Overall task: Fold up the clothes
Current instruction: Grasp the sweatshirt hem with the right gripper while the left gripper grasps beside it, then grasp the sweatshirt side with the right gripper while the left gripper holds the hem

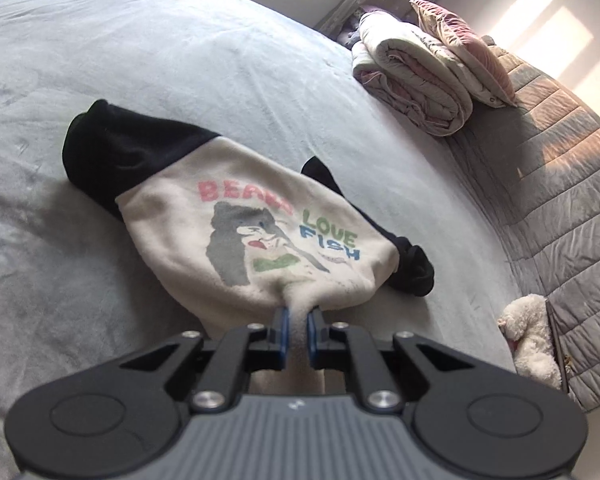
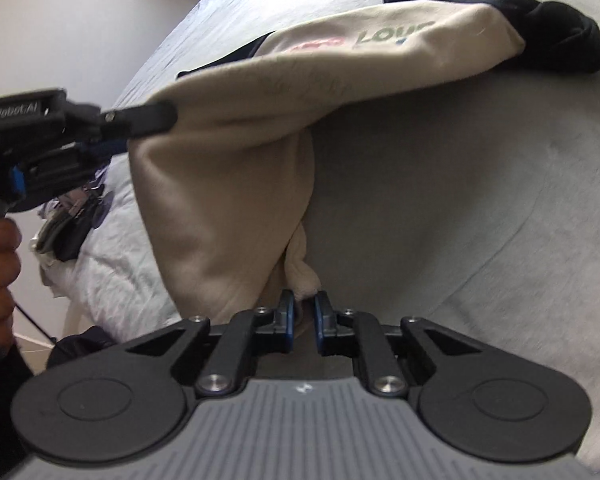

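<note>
Cream sweatshirt (image 1: 228,220) with black sleeves, lying on the grey bed (image 1: 180,60), near hem raised. Left gripper (image 1: 298,314): jaws nearly closed, pinching the hem. Right gripper (image 2: 303,300): jaws narrowly parted, a hem fold at their tips. Folded quilt (image 1: 416,80) far right.

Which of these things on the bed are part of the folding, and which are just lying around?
In use:
- bear sweatshirt
- left claw, pinching its hem
- right claw, closed on another fold

Lying about:
- rolled quilt
- pink pillow
- white plush toy
</note>
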### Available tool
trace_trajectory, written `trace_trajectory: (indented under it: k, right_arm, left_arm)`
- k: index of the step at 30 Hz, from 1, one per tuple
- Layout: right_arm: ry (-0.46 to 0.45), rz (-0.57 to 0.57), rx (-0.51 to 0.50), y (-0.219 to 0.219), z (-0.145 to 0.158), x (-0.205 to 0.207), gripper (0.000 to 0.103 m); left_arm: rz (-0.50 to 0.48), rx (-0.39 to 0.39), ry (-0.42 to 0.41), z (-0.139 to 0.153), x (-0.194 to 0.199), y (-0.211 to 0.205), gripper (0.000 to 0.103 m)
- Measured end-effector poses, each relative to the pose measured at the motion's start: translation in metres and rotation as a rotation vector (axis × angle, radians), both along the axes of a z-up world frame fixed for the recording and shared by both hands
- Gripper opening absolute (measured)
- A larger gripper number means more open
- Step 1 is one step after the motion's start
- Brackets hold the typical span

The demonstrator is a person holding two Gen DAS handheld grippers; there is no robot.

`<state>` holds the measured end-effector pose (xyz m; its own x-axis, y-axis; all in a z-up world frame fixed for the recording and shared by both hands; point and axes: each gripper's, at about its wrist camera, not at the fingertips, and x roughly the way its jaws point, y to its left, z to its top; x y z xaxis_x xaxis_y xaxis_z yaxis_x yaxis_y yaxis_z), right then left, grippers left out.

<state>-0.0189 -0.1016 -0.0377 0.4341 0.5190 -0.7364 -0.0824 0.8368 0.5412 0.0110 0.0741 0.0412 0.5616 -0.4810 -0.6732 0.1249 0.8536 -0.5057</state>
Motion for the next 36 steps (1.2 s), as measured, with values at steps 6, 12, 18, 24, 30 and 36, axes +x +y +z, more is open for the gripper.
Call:
trace_trajectory:
  k: [6, 12, 18, 24, 30, 36]
  right_arm:
    - [0.03, 0.118, 0.053, 0.033, 0.003, -0.022, 0.002]
    - [0.01, 0.13, -0.06, 0.052, -0.009, -0.018, 0.011]
    - [-0.071, 0.013, -0.056, 0.023, 0.004, -0.007, 0.06]
    - [-0.096, -0.133, -0.032, -0.018, 0.013, 0.02, 0.06]
    - [-0.088, -0.296, 0.047, -0.058, 0.004, 0.054, 0.06]
    - [-0.061, -0.431, 0.172, -0.092, -0.016, 0.073, 0.06]
  left_arm:
    - [0.004, -0.004, 0.002, 0.007, 0.004, 0.012, 0.009]
    - [0.021, 0.0, 0.079, -0.02, 0.005, 0.021, 0.009]
    - [0.008, -0.003, 0.1, -0.035, 0.003, 0.03, 0.009]
    - [-0.005, -0.008, 0.101, -0.038, 0.002, 0.031, 0.009]
    - [-0.027, 0.005, 0.088, -0.038, -0.002, 0.03, 0.009]
    - [-0.06, 0.03, 0.081, -0.042, -0.006, 0.026, 0.009]
